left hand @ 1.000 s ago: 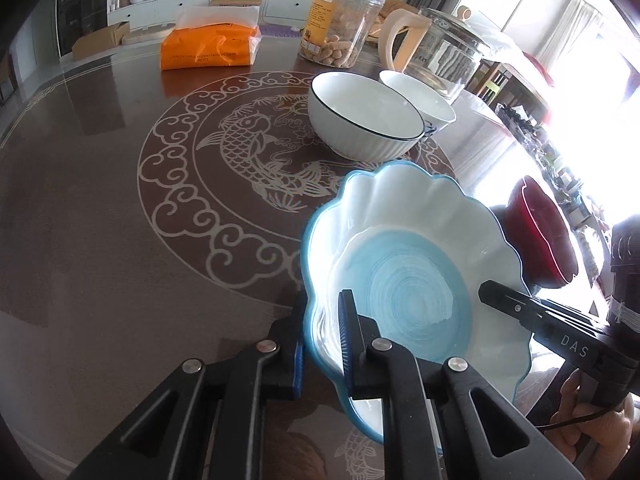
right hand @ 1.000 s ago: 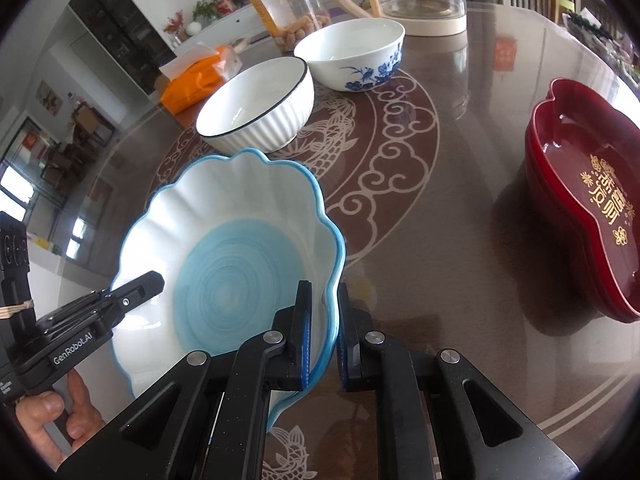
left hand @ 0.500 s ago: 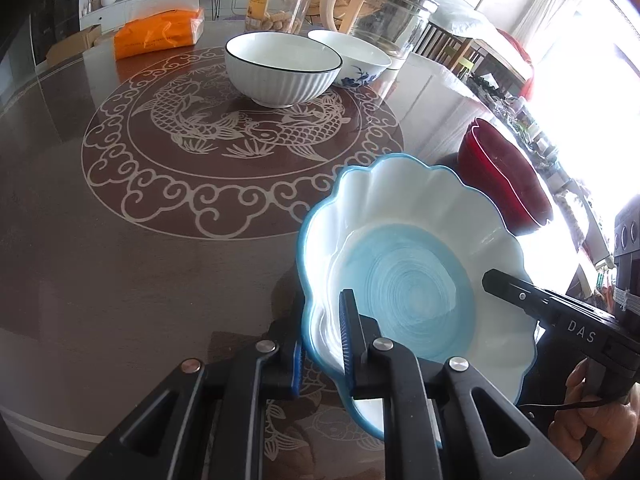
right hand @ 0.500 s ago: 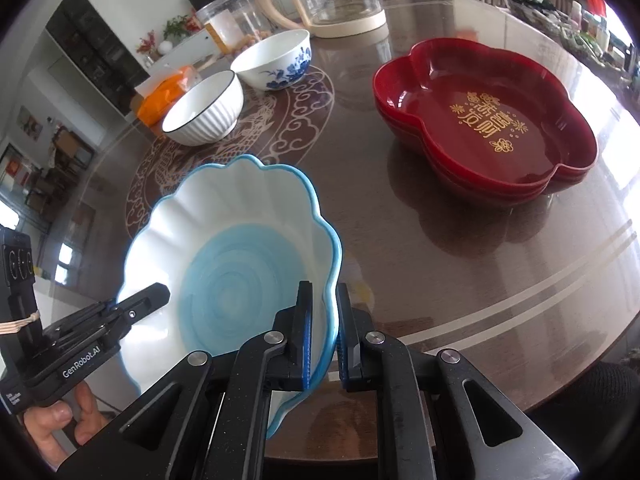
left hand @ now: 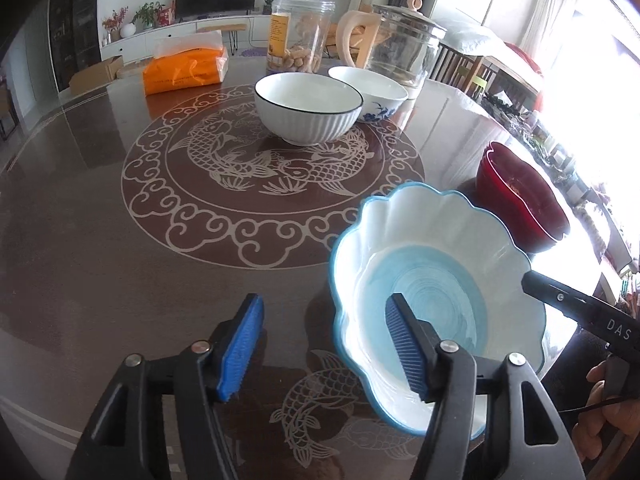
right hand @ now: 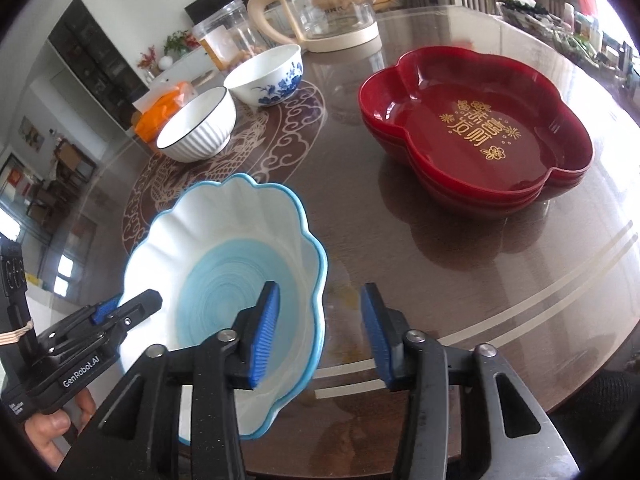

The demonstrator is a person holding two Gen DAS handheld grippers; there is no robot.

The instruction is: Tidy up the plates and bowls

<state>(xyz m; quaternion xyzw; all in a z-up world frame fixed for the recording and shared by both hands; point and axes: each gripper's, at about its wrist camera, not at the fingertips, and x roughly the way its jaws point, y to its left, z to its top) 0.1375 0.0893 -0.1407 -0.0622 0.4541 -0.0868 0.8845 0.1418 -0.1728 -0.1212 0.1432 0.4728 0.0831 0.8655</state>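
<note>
A scalloped blue-rimmed plate (left hand: 432, 264) (right hand: 224, 256) rests on another of the same kind at the table's near edge. My left gripper (left hand: 320, 344) is open, its jaws either side of the plate's left rim. My right gripper (right hand: 318, 332) is open, its jaws either side of the right rim. A black-rimmed white bowl (left hand: 307, 107) (right hand: 198, 128) and a blue-flowered bowl (left hand: 370, 92) (right hand: 268, 74) stand at the far side. Stacked red flower-shaped plates (right hand: 476, 128) (left hand: 524, 196) sit to the right.
An orange tissue pack (left hand: 184, 68), a clear jar of snacks (left hand: 298, 36) and a glass kettle (left hand: 400, 48) stand behind the bowls. The brown table (left hand: 100, 208) has a fish pattern under glass. Its front edge is close below the grippers.
Both grippers were shut on the scalloped plate's rim and have opened. The plate was carried toward the table's near edge and now rests there.
</note>
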